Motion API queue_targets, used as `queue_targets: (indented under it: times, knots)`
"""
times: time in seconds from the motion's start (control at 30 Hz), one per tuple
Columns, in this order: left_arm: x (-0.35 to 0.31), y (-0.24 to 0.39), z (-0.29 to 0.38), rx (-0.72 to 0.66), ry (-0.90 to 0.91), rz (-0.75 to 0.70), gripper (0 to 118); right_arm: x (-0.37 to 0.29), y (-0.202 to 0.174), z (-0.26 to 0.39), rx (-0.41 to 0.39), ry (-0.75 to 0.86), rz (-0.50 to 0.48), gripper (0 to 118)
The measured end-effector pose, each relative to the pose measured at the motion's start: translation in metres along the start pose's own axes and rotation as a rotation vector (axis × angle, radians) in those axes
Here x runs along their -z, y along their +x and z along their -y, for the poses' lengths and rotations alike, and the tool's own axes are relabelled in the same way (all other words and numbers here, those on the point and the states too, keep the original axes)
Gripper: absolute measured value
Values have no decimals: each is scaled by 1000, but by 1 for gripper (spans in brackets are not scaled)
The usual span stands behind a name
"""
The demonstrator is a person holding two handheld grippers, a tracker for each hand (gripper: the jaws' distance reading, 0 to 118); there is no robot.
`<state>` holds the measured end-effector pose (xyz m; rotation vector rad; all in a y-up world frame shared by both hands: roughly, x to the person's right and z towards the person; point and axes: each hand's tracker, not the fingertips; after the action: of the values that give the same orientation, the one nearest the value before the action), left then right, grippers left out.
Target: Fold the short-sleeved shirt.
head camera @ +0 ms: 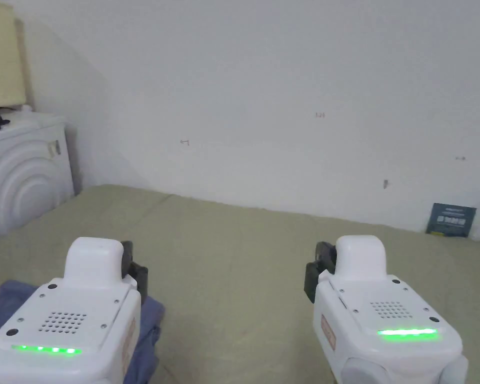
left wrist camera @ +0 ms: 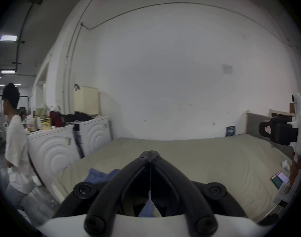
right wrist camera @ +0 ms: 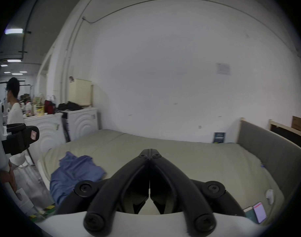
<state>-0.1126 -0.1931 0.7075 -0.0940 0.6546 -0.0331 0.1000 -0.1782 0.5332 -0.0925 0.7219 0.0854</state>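
Observation:
A crumpled blue short-sleeved shirt (right wrist camera: 74, 170) lies in a heap near the left edge of the olive-green bed (head camera: 244, 260). In the head view part of the shirt (head camera: 151, 320) shows from under my left gripper (head camera: 134, 272), which hovers above it. In the left gripper view the shirt (left wrist camera: 101, 174) lies just below and left of the left gripper (left wrist camera: 150, 152), whose jaws are shut with nothing between them. My right gripper (right wrist camera: 149, 151) is held over the middle of the bed, jaws shut and empty, well right of the shirt. The right gripper (head camera: 318, 270) stays level with the left one.
White washing machines (head camera: 19, 170) stand against the bed's left side, and a person (left wrist camera: 16, 138) stands beyond them. A grey headboard (right wrist camera: 269, 148) bounds the right side. Two phones (right wrist camera: 255, 213) and a small white item (right wrist camera: 269, 195) lie near the bed's right corner. A blue card (head camera: 451, 219) leans on the wall.

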Motion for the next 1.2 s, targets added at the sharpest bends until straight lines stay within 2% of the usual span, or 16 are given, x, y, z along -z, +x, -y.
queue_targets:
  times: [0.17,0.3,0.4,0.5,0.57,0.7,0.73,0.8,0.83,0.93,1.0,1.1,1.13,1.17,1.2]
  knots:
    - [14,-63,10,10,-149,-139,0,36,-65,20,-49,-58,-140,1]
    - [79,-100,33,-49,-444,-60,0,65,-90,49,-66,-127,-194,1]
    - [148,-116,77,-122,-759,55,0,87,-96,73,-108,-177,-200,1]
    - [201,-113,128,-139,-923,65,0,108,-93,93,-103,-219,-203,1]
    - [229,-107,155,-137,-987,87,0,124,-92,104,-83,-253,-204,1]
    - [270,-94,189,-146,-1013,125,0,146,-89,123,-112,-295,-204,1]
    - [278,-90,191,-161,-1006,128,21,150,-88,127,-114,-301,-200,1]
    - [290,-77,194,-136,-973,121,107,157,-84,133,-98,-318,-197,1]
    - [293,-71,194,-138,-962,136,118,161,-84,136,-95,-327,-193,1]
    - [308,-53,197,-149,-953,134,118,163,-82,144,-104,-342,-187,1]
    - [318,-42,205,-107,-980,143,118,163,-81,147,-101,-354,-188,1]
    - [330,-30,219,-10,-977,7,118,162,-77,152,-100,-364,-183,1]
    - [334,-28,223,31,-982,-32,114,162,-76,153,-100,-369,-180,1]
    - [337,-27,227,84,-1002,-50,94,161,-75,154,-103,-371,-176,1]
    - [340,-27,230,146,-1043,-35,41,159,-74,156,-112,-375,-166,1]
